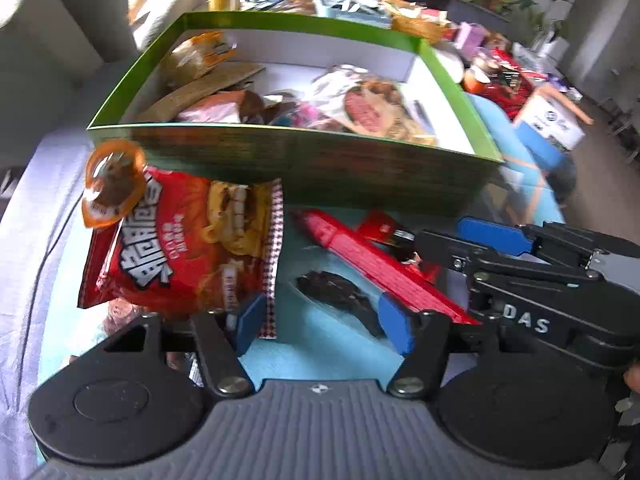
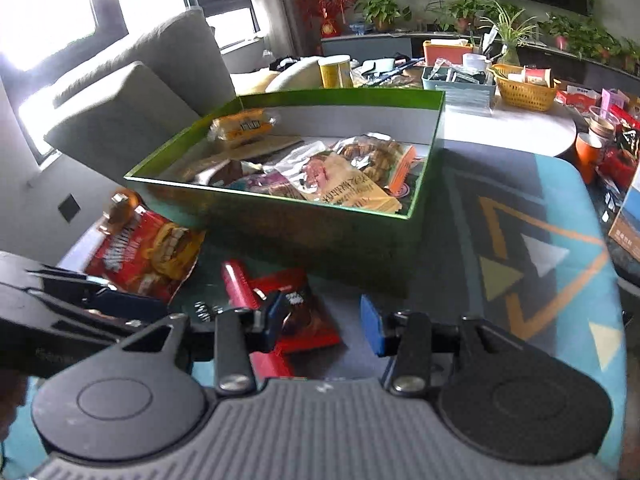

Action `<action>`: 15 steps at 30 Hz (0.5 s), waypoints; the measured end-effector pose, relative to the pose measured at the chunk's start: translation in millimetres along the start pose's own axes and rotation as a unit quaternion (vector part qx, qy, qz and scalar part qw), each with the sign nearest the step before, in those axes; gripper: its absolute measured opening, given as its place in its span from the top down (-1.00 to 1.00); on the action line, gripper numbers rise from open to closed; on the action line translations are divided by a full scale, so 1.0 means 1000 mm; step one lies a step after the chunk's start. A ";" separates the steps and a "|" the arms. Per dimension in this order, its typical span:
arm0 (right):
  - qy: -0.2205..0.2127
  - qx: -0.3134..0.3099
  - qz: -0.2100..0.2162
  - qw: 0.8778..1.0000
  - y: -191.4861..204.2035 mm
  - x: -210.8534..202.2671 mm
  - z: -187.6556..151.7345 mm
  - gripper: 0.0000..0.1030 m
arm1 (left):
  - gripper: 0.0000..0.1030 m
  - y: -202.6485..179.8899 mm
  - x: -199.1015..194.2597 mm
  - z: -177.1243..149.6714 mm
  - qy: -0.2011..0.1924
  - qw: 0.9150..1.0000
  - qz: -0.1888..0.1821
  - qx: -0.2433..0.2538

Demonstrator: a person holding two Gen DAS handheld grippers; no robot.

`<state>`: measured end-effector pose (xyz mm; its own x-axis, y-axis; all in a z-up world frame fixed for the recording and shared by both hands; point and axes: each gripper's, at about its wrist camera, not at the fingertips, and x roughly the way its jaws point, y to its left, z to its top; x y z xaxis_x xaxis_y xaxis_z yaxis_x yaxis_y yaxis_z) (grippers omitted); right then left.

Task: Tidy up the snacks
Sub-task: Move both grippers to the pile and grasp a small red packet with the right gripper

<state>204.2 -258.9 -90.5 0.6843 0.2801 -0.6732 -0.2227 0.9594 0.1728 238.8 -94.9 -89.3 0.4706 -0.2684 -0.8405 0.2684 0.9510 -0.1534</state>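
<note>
Snacks left outside the green cardboard box [image 1: 304,168] number four that we can count: one red crinkly chip bag [image 1: 176,240], one long red wrapped stick [image 1: 380,264], one dark flat packet [image 1: 340,292], one small orange jelly cup [image 1: 114,180]. Our left gripper [image 1: 324,320], jaws wide and empty, straddles the dark packet, whose long axis runs diagonally toward the table's near edge. Our right gripper [image 2: 324,320], also apart and empty, hovers by a red-brown packet [image 2: 304,312].

Green box [image 2: 320,236] half-full of snacks — red chip bag [image 1: 176,240] lying beside.
</note>
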 end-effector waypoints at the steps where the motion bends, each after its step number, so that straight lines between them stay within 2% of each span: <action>1: 0.003 -0.003 0.001 1.000 0.000 0.004 0.001 0.16 | -0.12 -0.001 0.002 0.001 -0.001 1.000 0.009 0.003; 7: 0.011 -0.030 0.004 0.999 0.000 0.013 0.001 0.17 | -0.11 0.004 0.004 0.006 0.008 1.000 0.010 -0.002; 10: 0.007 -0.060 -0.024 0.998 0.000 0.008 -0.002 0.17 | -0.13 0.004 0.002 0.005 -0.001 1.000 0.001 -0.013; 12: 0.005 -0.082 -0.047 0.996 0.000 0.004 -0.005 0.17 | -0.20 0.001 0.004 0.005 -0.001 1.000 0.009 -0.014; 14: 0.010 -0.078 -0.039 0.996 -0.005 0.002 -0.006 0.17 | -0.30 -0.009 0.009 0.004 0.005 1.000 0.021 0.005; 15: 0.015 -0.080 -0.030 0.996 -0.006 0.001 -0.008 0.20 | -0.28 -0.016 0.012 0.003 0.006 0.999 0.036 0.021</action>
<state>200.5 -265.1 -98.1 0.6785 0.2192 -0.7011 -0.2920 0.9563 0.0164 242.4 -114.0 -95.1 0.4791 -0.1976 -0.8552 0.2692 0.9604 -0.0711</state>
